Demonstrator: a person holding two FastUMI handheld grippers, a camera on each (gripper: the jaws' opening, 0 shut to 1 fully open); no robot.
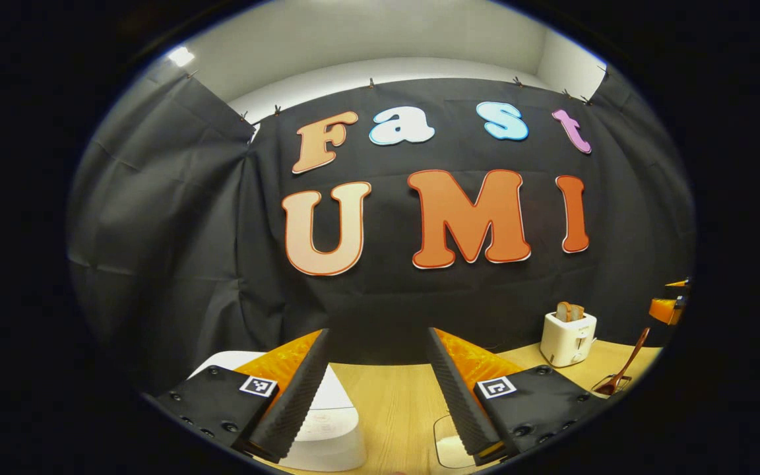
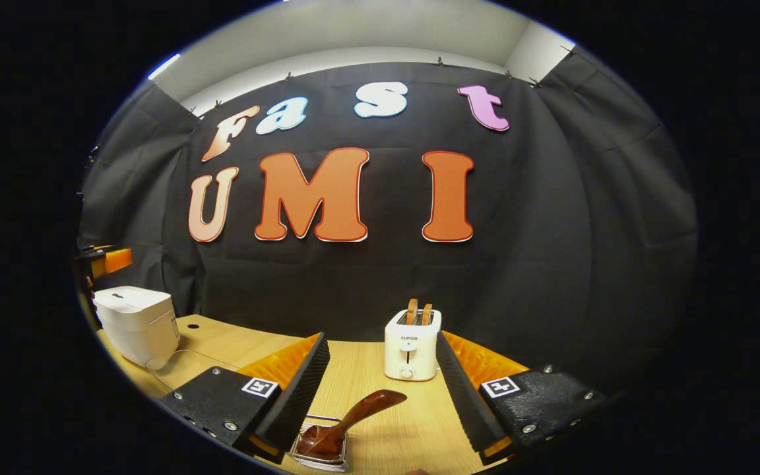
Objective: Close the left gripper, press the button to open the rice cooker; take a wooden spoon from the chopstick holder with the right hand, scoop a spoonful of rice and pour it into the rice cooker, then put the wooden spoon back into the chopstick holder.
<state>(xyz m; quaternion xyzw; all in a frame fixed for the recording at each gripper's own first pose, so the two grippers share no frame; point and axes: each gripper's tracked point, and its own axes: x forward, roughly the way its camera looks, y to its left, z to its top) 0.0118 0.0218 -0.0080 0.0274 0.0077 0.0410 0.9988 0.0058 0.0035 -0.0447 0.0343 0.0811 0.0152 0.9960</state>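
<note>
Wooden table (image 2: 380,369), both claws spread wide and holding nothing.

Nearest in the right gripper view, we see the right claw (image 2: 380,396) gaping over the wooden spoon (image 2: 347,422), whose bowl sits in the wire chopstick holder (image 2: 319,455) at 6 o'clock, handle leaning toward 2 o'clock. Beyond stands a white toaster (image 2: 410,353) with bread slices; the shut white rice cooker (image 2: 137,323) sits well apart at 9 o'clock. In the left gripper view, our left claw (image 1: 377,389) hangs open above the cooker's lid at 7 o'clock.
</note>
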